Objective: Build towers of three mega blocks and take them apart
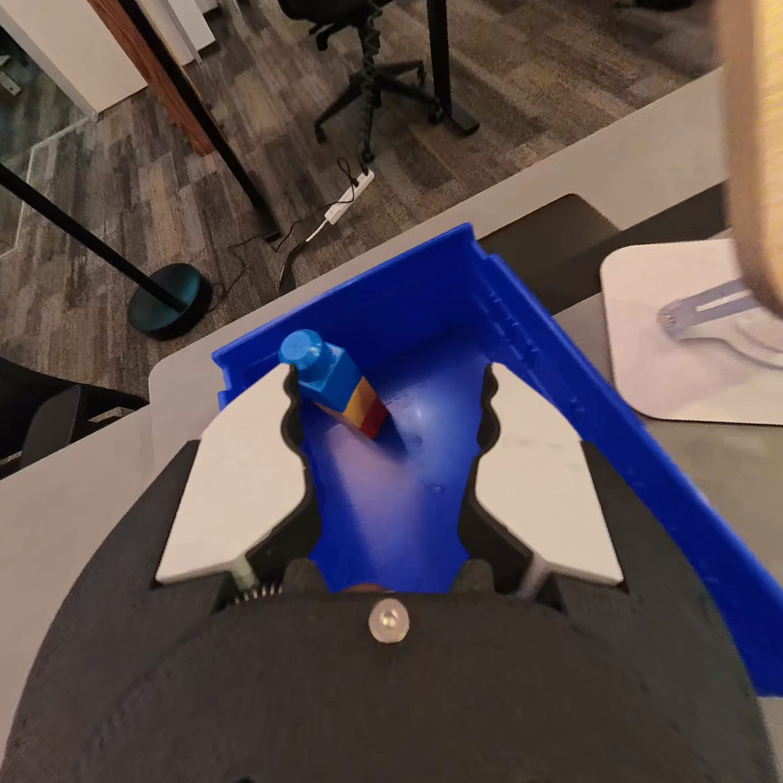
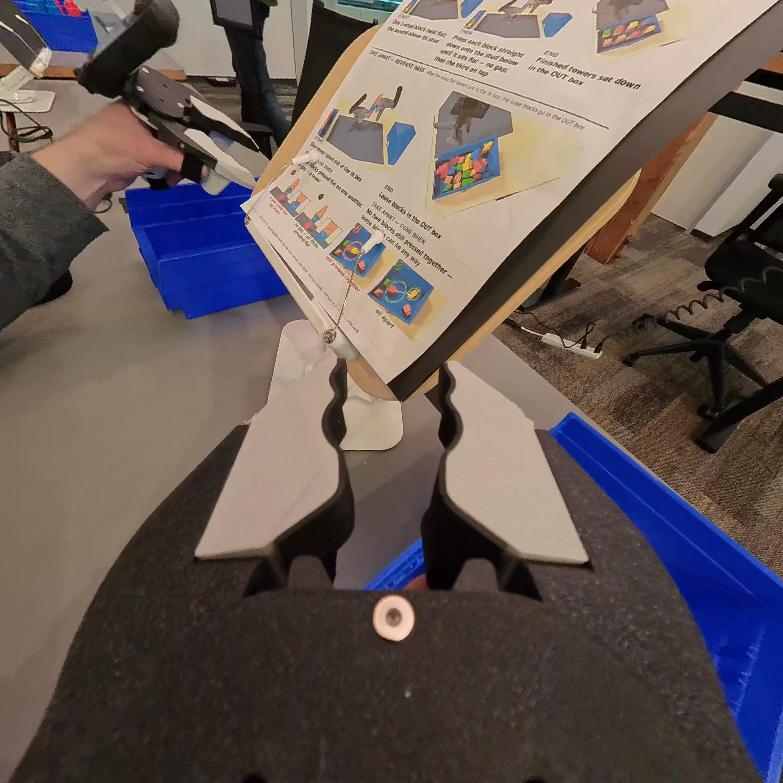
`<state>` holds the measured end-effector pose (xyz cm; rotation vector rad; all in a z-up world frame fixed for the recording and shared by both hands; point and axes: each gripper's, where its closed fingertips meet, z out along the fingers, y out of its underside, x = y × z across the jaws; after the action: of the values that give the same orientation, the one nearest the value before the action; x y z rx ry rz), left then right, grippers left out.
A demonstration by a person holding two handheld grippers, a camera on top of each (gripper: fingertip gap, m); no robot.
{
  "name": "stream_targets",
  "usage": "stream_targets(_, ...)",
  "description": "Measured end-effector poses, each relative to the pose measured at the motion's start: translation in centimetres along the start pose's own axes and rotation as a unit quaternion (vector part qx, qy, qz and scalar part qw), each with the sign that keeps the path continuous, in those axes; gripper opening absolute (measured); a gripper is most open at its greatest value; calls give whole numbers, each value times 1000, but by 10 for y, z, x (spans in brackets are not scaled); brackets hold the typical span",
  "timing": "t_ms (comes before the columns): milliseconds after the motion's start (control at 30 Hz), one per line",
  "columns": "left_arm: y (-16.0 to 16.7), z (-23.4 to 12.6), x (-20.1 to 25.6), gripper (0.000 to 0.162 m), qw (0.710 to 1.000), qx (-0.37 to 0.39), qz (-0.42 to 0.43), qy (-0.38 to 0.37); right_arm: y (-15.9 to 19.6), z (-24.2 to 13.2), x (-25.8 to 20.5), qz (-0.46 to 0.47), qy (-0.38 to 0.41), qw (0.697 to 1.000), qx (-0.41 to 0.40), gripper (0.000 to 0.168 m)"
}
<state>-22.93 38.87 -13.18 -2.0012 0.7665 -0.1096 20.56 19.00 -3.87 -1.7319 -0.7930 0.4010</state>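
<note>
A tower of three blocks [image 1: 339,385], blue on top, orange in the middle and red at the bottom, stands in a blue bin [image 1: 551,339], leaning in this view. My left gripper [image 1: 390,370] hovers open over the bin; its left fingertip is right beside the tower's blue top, and nothing is between the jaws. The right wrist view shows the left gripper [image 2: 241,156] held by a hand above that bin [image 2: 203,254]. My right gripper [image 2: 392,366] is open and empty above the grey table [image 2: 127,402]. The tower is hidden in the right wrist view.
A printed instruction sheet on a tilted wooden board [image 2: 466,169] with a white base [image 2: 373,423] stands just ahead of the right gripper. A second blue bin [image 2: 678,551] sits at the lower right. A dark mat [image 1: 551,237] lies behind the first bin. Office chairs and cables are beyond the table edge. Spacing between my two grippers at the tips: around 50 cm.
</note>
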Motion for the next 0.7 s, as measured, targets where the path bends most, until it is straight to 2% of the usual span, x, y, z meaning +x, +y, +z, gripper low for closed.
stream_targets(133, 11, 25, -25, 86, 999, -32, 10, -7, 1, 2, -2, 0, -3, 1000, -3, 41)
stream_targets(300, 26, 53, -36, 83, 995, -87, 43, 3, 1, 6, -6, -7, -6, 1000, -8, 41)
stream_targets(433, 39, 69, -37, 65, 990, -129, 44, 23, 3, 10, -9, -9, -12, 1000, -11, 41)
stream_targets(467, 37, 70, -39, 49, 991, -123, 50, 18, 3, 11, -10, -9, -13, 1000, -13, 41)
stream_targets(500, 36, 69, -37, 41, 991, -120, 46, 29, 4, 12, -10, -9, -14, 1000, -14, 41)
stream_targets(600, 32, 62, -35, 39, 993, -110, 25, 30, 1, 13, -14, -14, -19, 1000, -9, 41)
stream_targets(700, 23, 40, -26, 39, 995, -94, 17, 36, -4, 14, -20, -22, -27, 999, -1, 41)
